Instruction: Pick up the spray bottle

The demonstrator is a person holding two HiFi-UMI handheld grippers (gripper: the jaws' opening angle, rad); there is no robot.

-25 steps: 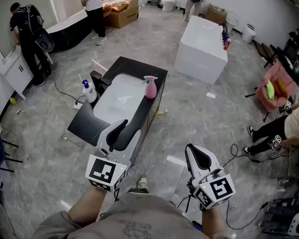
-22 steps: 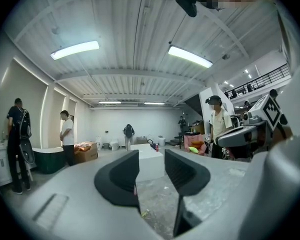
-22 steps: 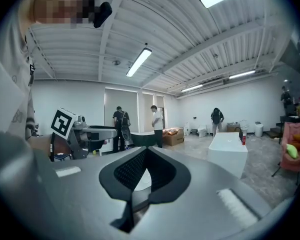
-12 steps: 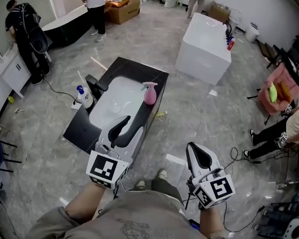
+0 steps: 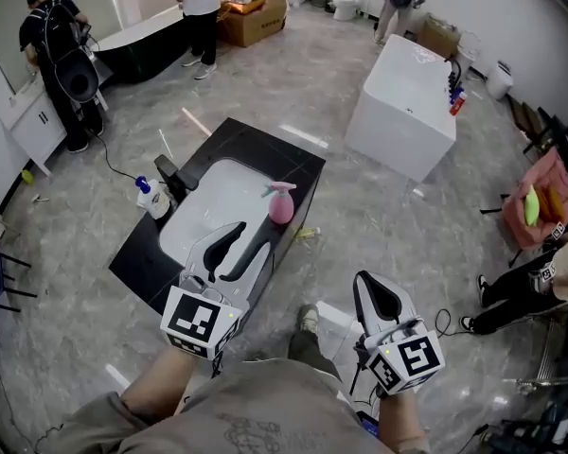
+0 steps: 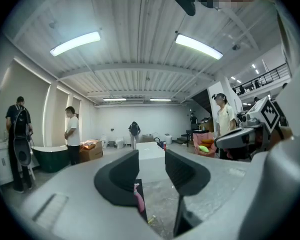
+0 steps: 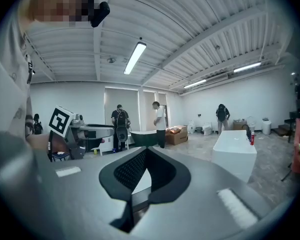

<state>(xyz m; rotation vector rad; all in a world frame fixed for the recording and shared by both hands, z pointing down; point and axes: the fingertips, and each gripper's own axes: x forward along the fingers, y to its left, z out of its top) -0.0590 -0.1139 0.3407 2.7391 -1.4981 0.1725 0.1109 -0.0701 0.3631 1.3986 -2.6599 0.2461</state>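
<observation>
Head view: pink spray bottle (image 5: 280, 204) is standing upright on the black rim of the tub (image 5: 265, 142), on the 3 o'clock side of the white basin. Left gripper (image 5: 241, 244) is hovering short of it, with the bottle at its 12 o'clock and well apart.

Left gripper view: tongs are standing apart with nothing between them. The bottle is showing low, beside the left jaw, far off.

Judgement: the open tongs are pointing at the bottle, so left is likely acting as the picking side.

Right gripper (image 5: 377, 298) is hanging at 5 o'clock of the tub, over the floor. Its tongs are pressing together, empty, probably parked out of the way.

Pick not yet begun; the whole approach is pending.
</observation>
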